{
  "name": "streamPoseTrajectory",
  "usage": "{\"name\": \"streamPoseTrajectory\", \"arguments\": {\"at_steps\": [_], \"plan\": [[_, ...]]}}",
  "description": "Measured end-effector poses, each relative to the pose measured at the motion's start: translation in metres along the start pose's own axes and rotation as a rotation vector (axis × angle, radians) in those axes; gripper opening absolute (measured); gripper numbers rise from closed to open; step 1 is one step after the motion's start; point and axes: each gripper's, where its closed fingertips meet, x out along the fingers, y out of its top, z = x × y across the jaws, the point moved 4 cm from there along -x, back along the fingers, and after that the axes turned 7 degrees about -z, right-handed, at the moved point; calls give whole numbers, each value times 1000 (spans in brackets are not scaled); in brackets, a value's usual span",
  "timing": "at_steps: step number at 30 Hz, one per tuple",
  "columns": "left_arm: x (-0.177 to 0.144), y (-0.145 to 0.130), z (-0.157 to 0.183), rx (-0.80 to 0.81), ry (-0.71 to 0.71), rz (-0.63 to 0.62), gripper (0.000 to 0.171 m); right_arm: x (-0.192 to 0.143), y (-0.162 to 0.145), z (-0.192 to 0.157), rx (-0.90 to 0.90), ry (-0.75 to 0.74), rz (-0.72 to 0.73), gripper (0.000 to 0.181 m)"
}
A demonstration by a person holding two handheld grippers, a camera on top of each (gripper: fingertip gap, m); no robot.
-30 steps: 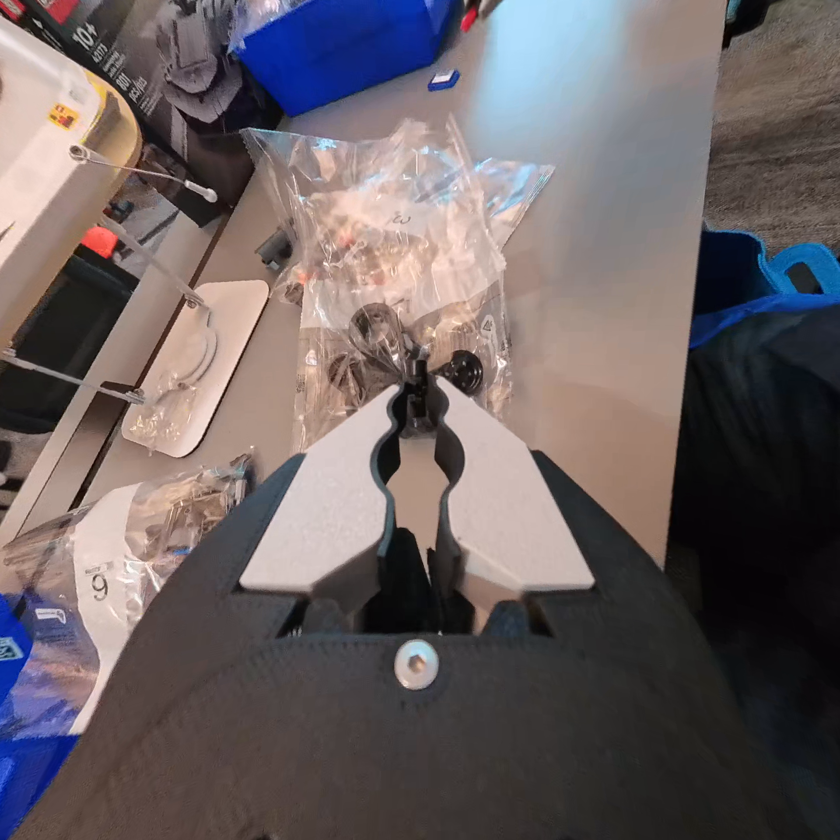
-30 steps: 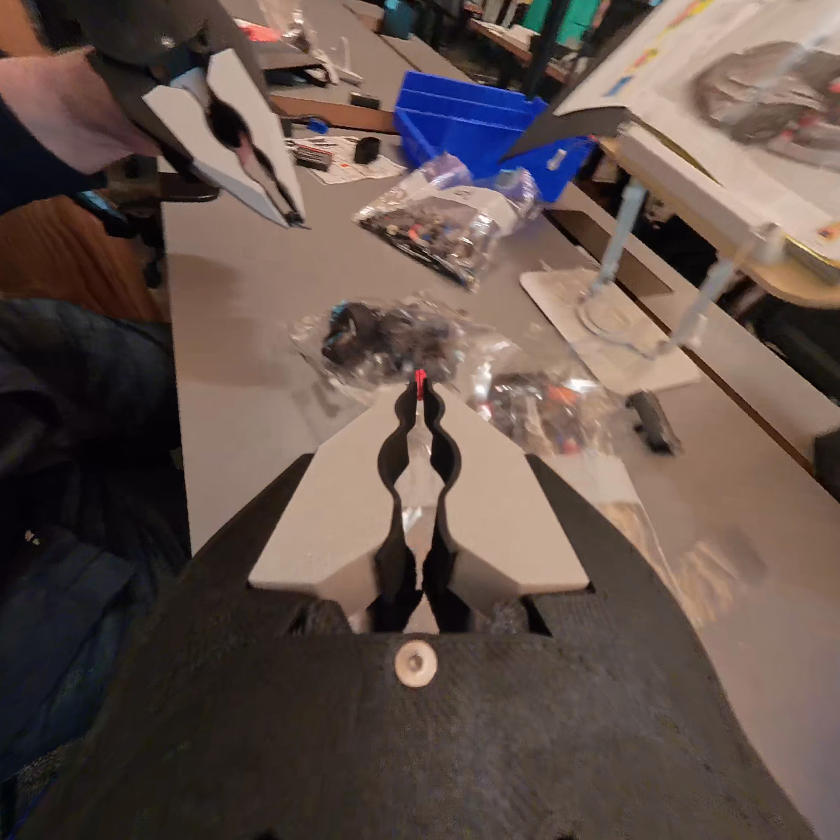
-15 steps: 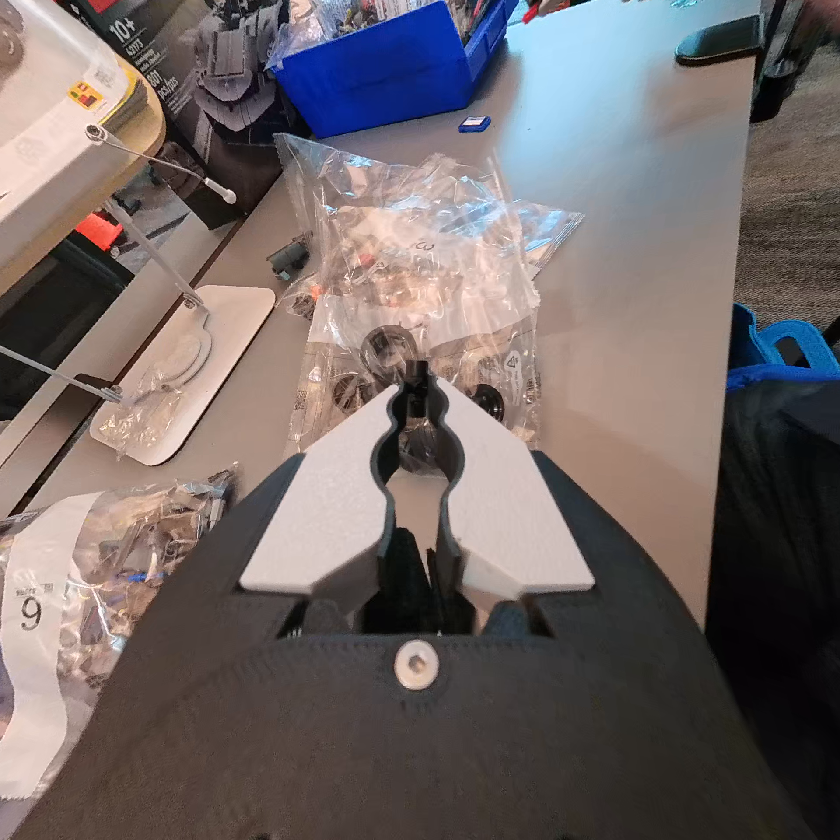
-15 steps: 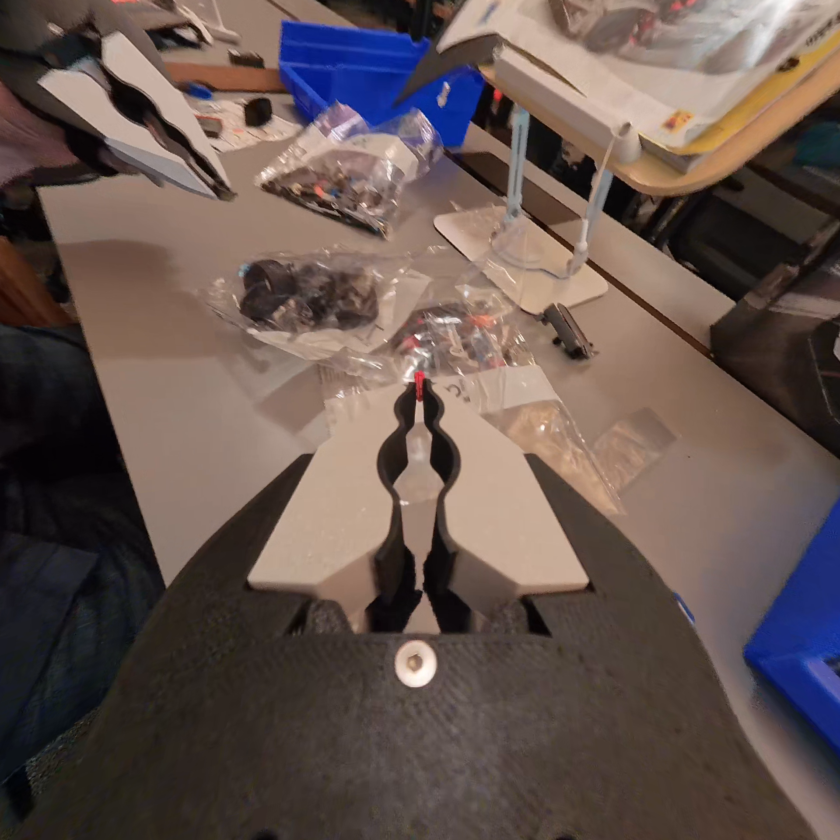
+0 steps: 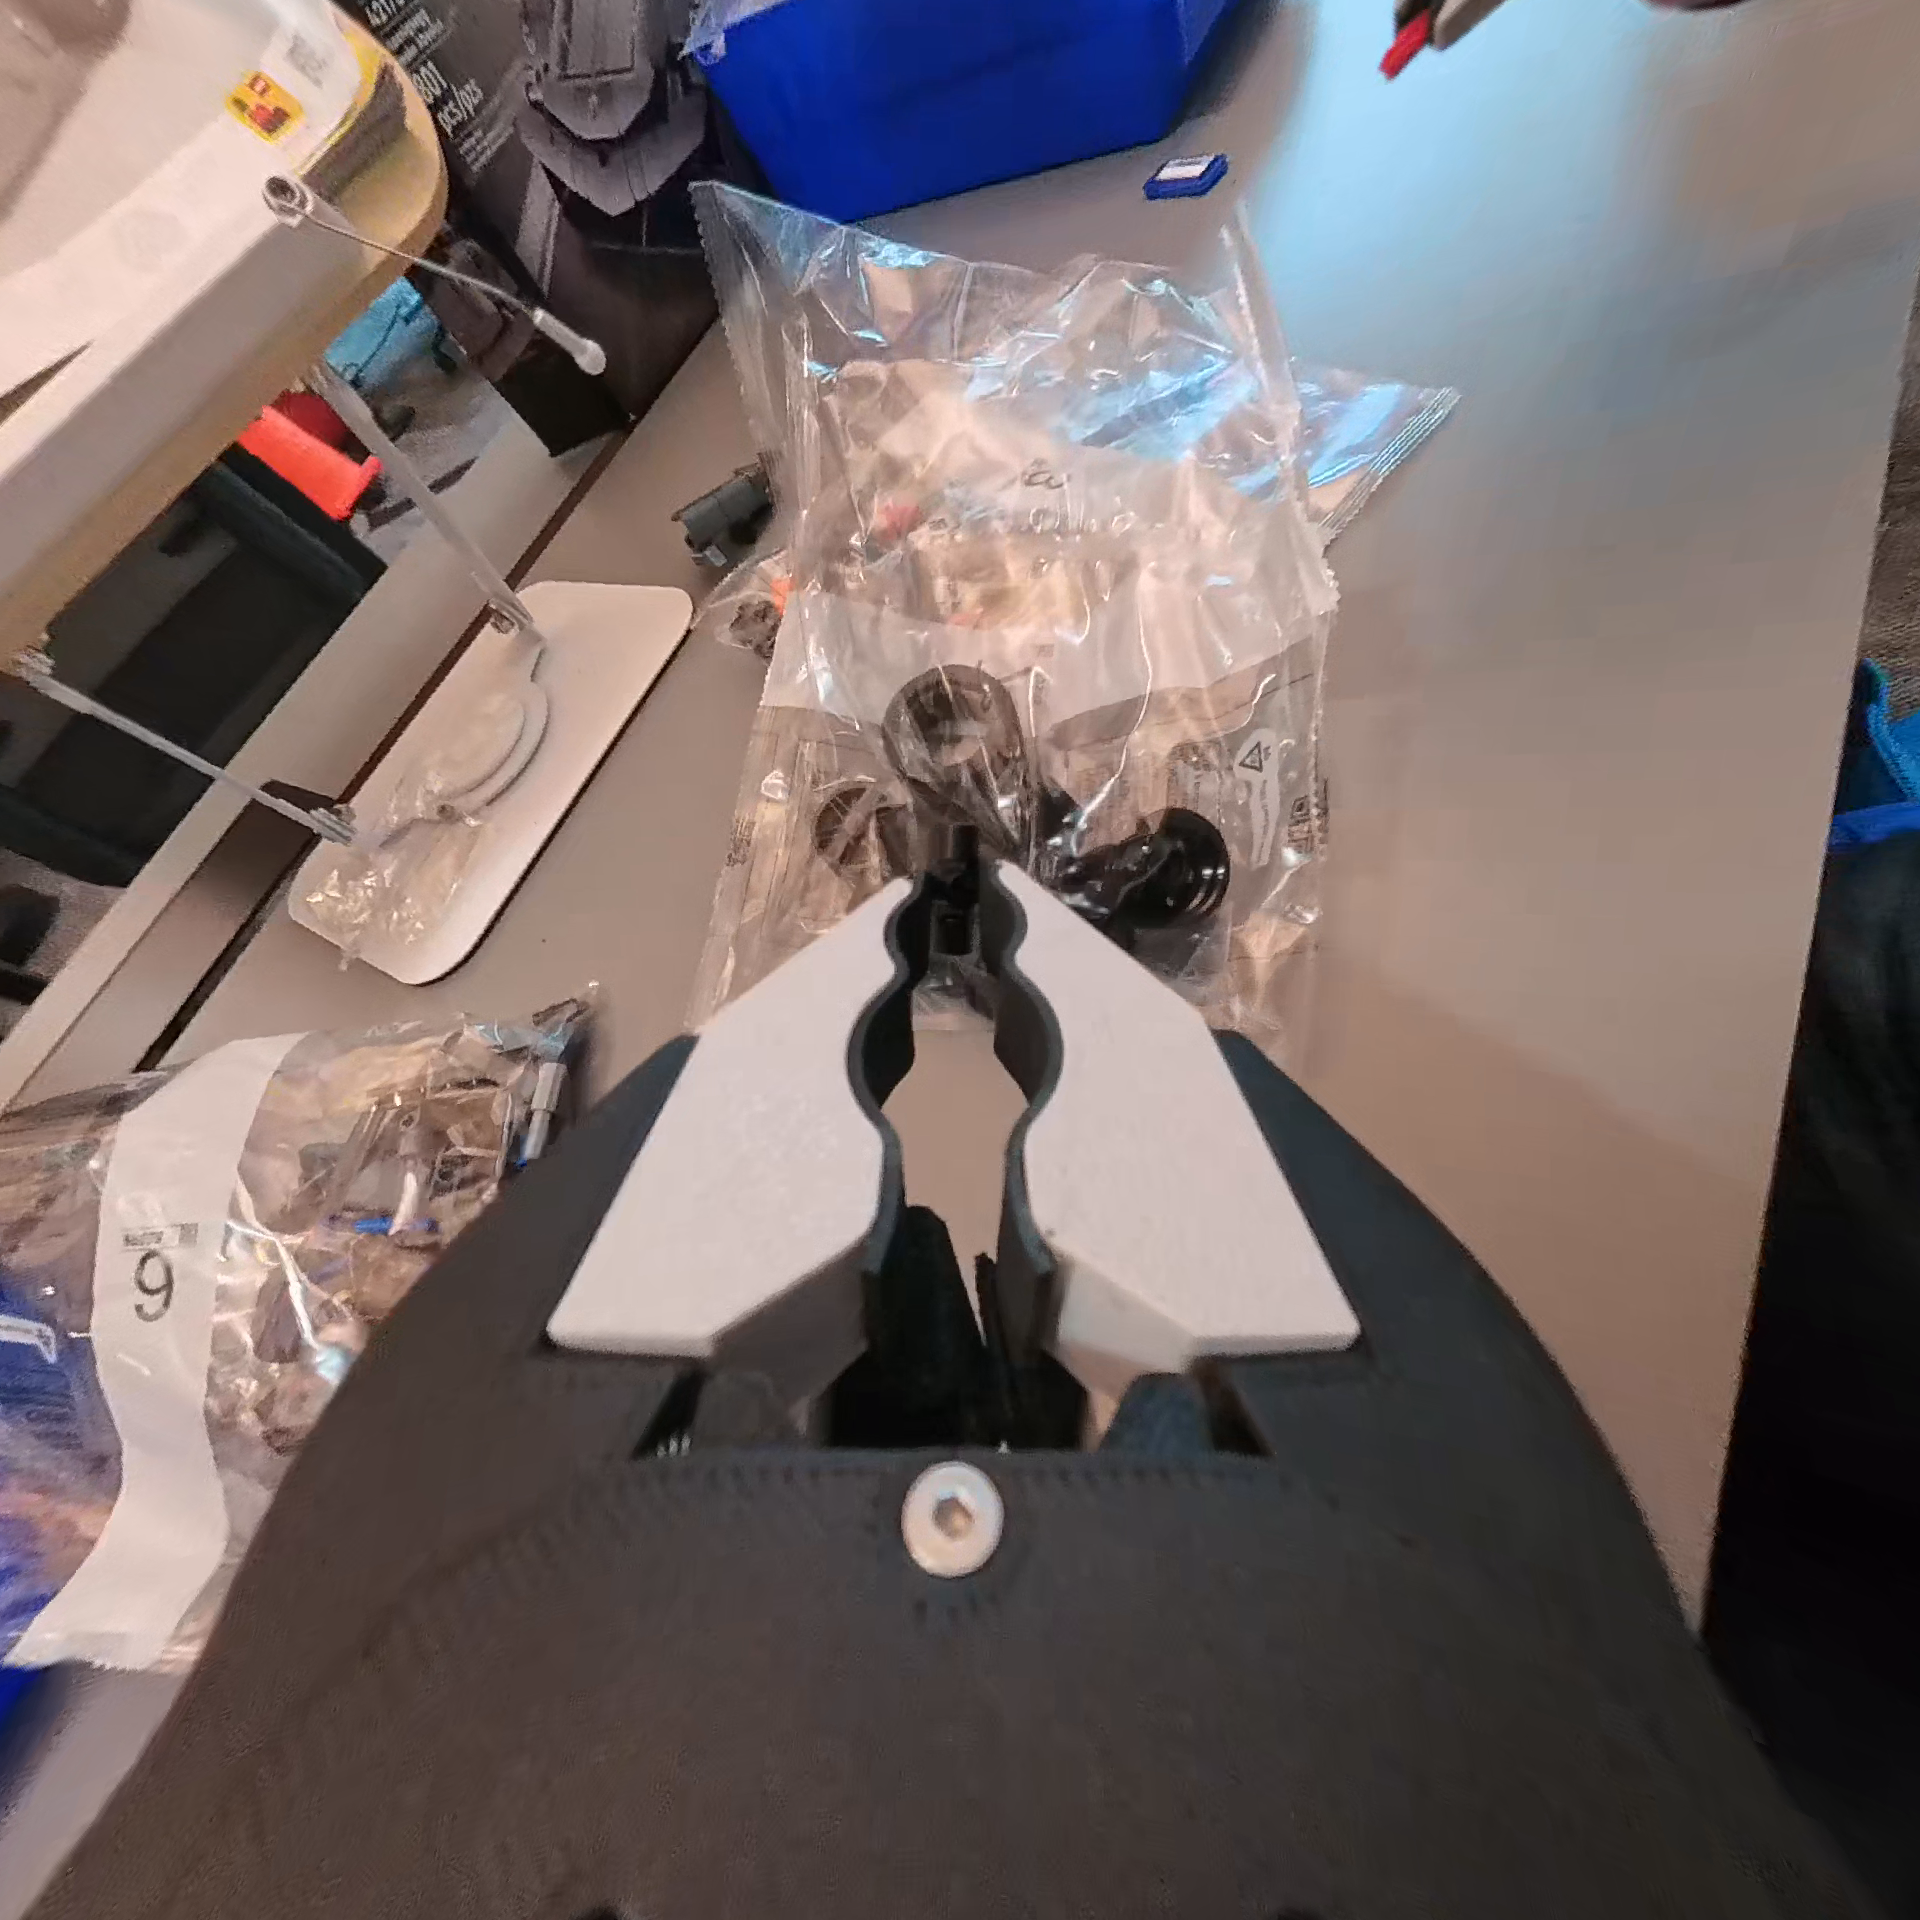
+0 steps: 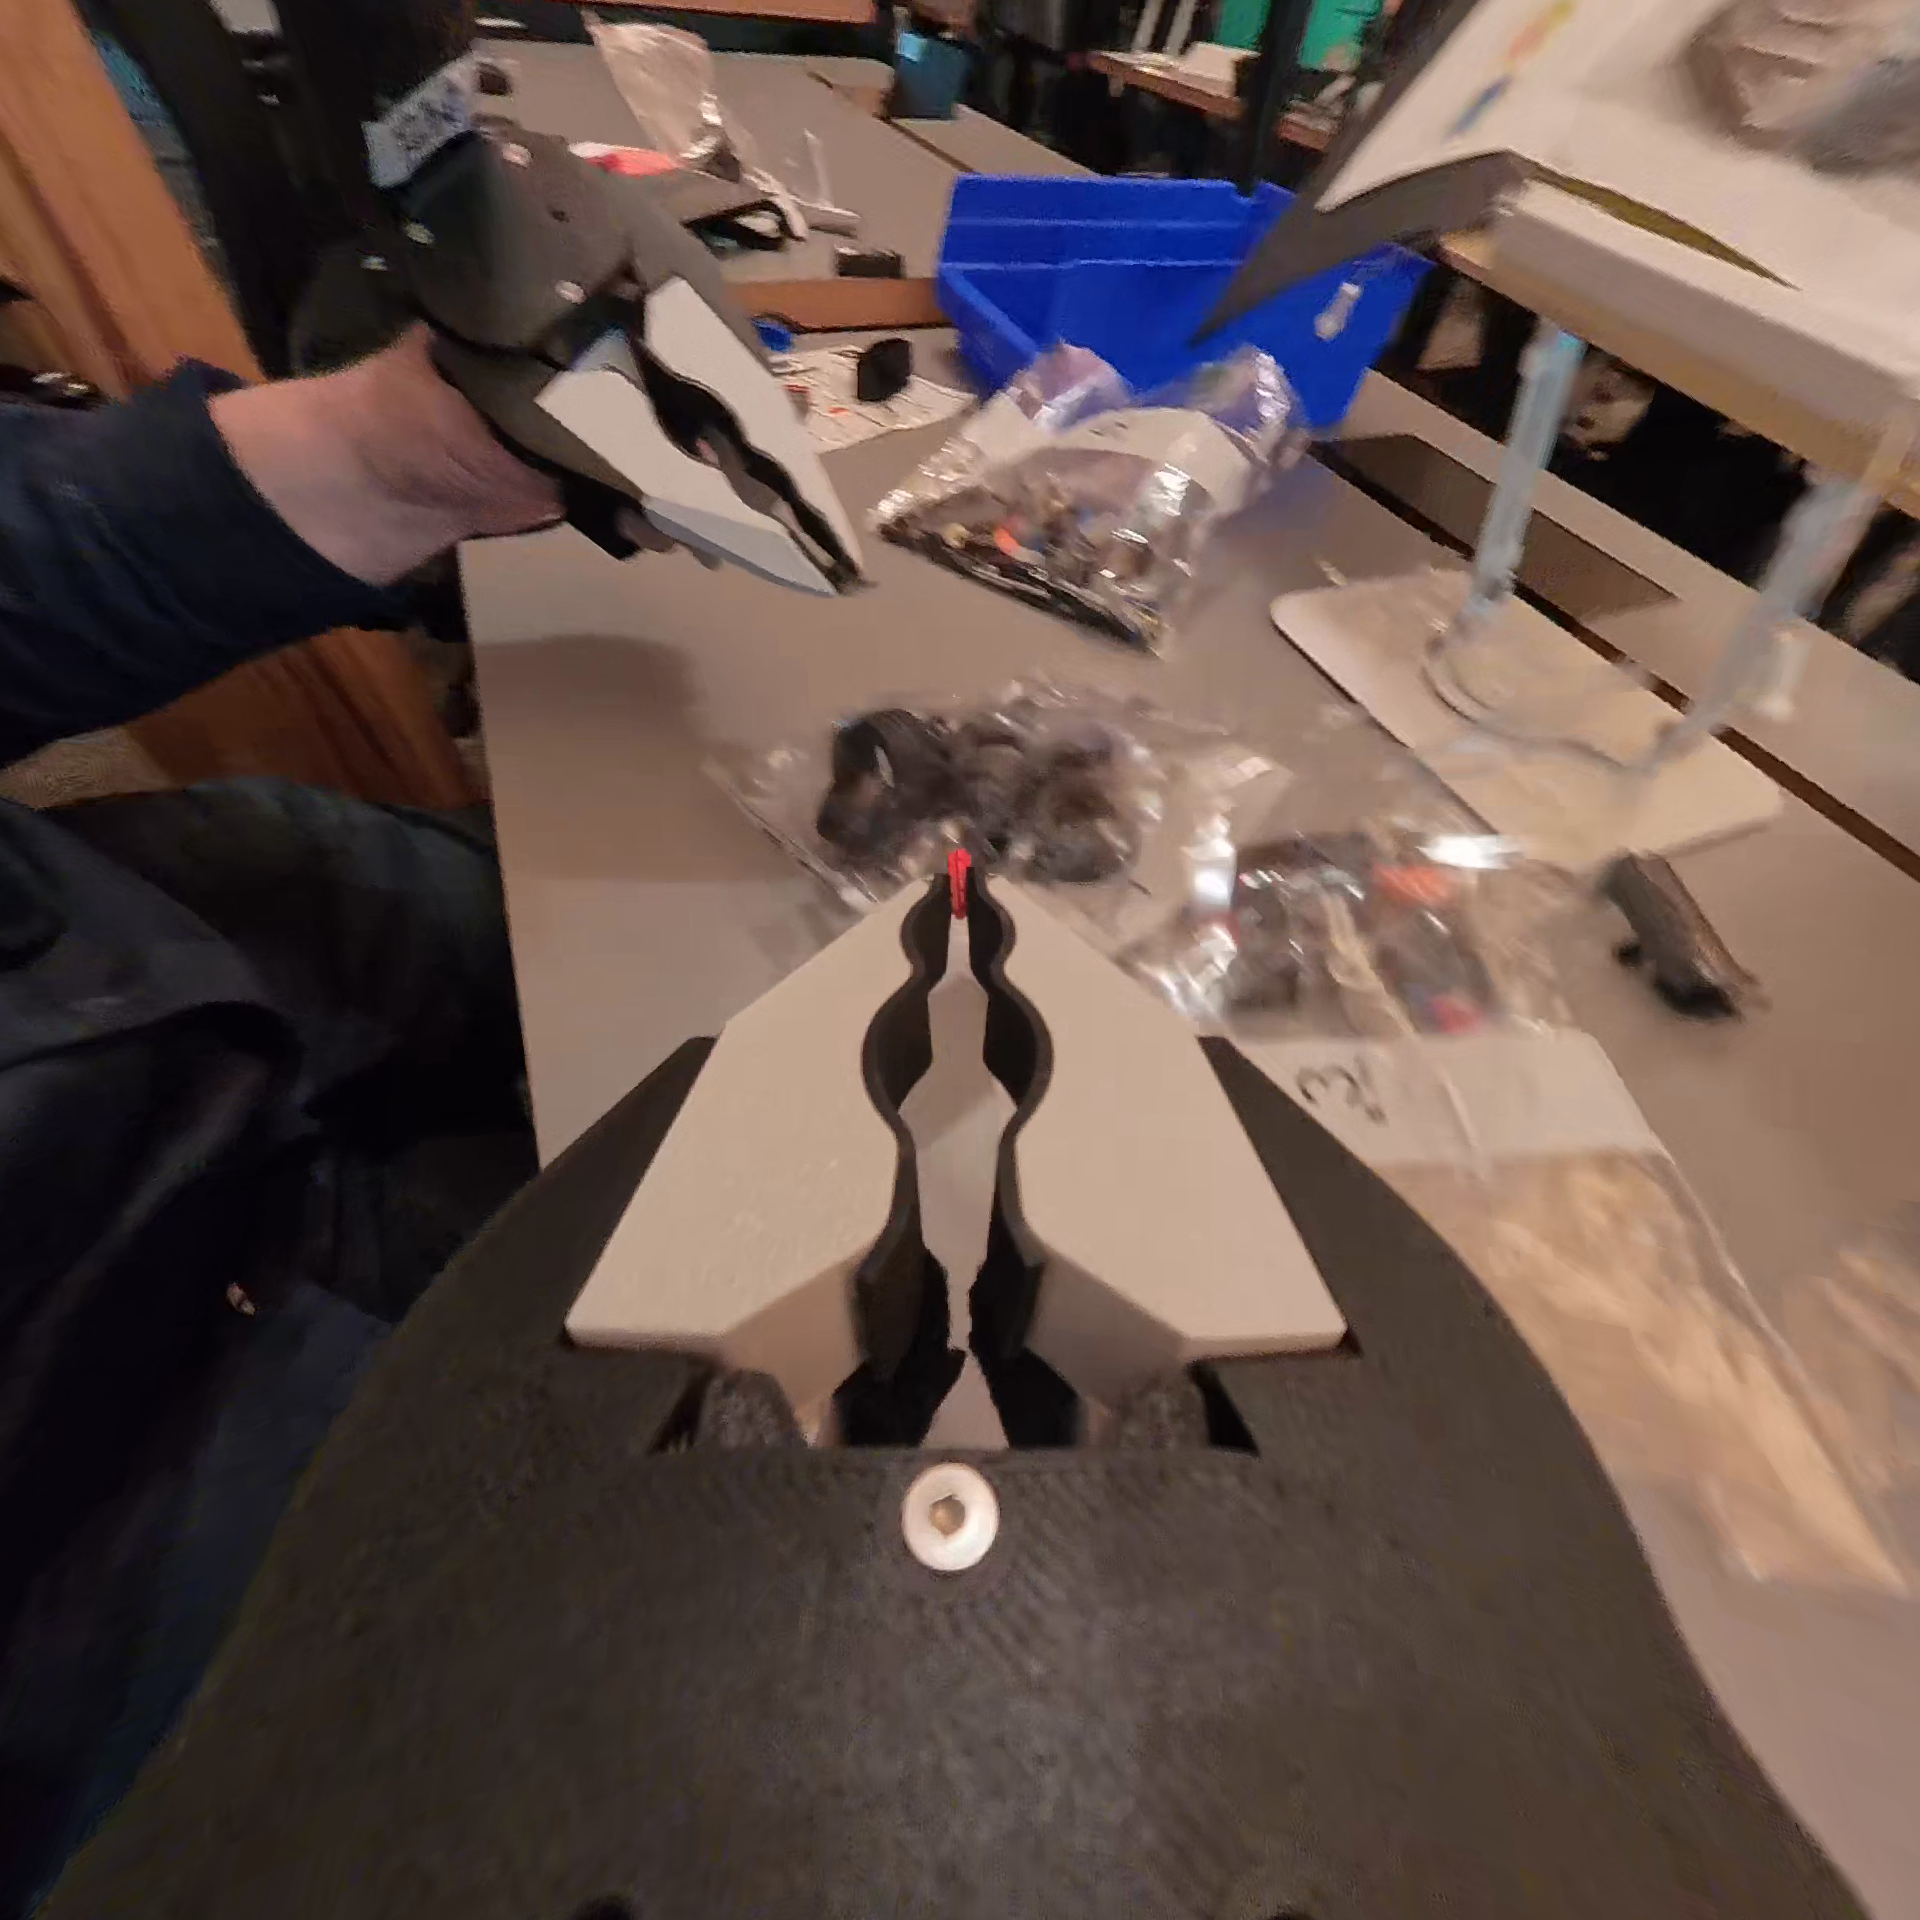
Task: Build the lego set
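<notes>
My left gripper (image 5: pixel 961 868) is shut on a small black lego piece (image 5: pixel 954 904) and holds it above a clear bag of black wheels (image 5: pixel 1039 821) on the grey table (image 5: pixel 1558 520). It also shows in the right wrist view (image 6: pixel 842 566), held in a hand at the upper left. My right gripper (image 6: pixel 961 894) is shut on a small red lego piece (image 6: pixel 958 883), above the wheel bag (image 6: pixel 977 784). The red piece also shows at the top right of the left wrist view (image 5: pixel 1405 47). A second clear bag of mixed parts (image 5: pixel 1039 447) lies beyond the wheel bag.
A white-banded parts bag (image 5: pixel 260 1226) lies at the left. A white stand base (image 5: pixel 488 779) carries a raised board with the instruction booklet (image 6: pixel 1662 135). A blue bin (image 5: pixel 935 94), the set's dark box (image 5: pixel 582 187), a small dark grey part (image 5: pixel 722 514) and a blue tile (image 5: pixel 1184 175) lie farther off. Across from one pair of fingers to the other is roughly 20 cm.
The right wrist view has swung back toward the left gripper and the wheel bag. The left gripper has shifted slightly over the wheel bag. Both stay shut on their pieces.
</notes>
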Motion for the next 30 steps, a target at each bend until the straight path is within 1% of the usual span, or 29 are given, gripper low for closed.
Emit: {"name": "streamPoseTrajectory", "arguments": {"at_steps": [3,6,7,8,10,13,16,19,21,24,27,29,30], "plan": [[0,-6,-12,23,58,-58,8,27,15,-15,-49,66,-6,0],[-14,-17,-42,3,144,-97,8,43,22,-20,-76,79,-10,0],[-18,-24,-51,-9,146,-114,8,46,24,-21,-75,87,-1,0],[-20,-31,-56,-43,119,-124,8,48,25,-21,-70,94,7,0],[-17,-45,-46,-95,-25,-160,8,52,24,-21,-59,98,10,0],[-1,-62,-22,-71,-95,-230,8,58,19,-22,-25,127,3,0],[12,-71,-8,-59,-112,-247,8,69,16,-29,-22,160,-30,0],[12,-64,-7,-67,-117,-206,8,83,17,-38,-46,177,-48,0],[12,-65,-9,-59,-120,-236,8,91,20,-43,-58,190,-49,0],[15,-71,-5,-86,-188,-266,9,101,24,-47,-65,198,-34,0],[18,-79,-2,-102,-206,-296,23,105,25,-49,-65,206,-30,0],[14,-77,-5,-118,-203,-266,37,104,24,-49,-69,207,-31,0],[9,-74,-12,-130,-188,-244,41,103,24,-48,-69,205,-32,0]]}}
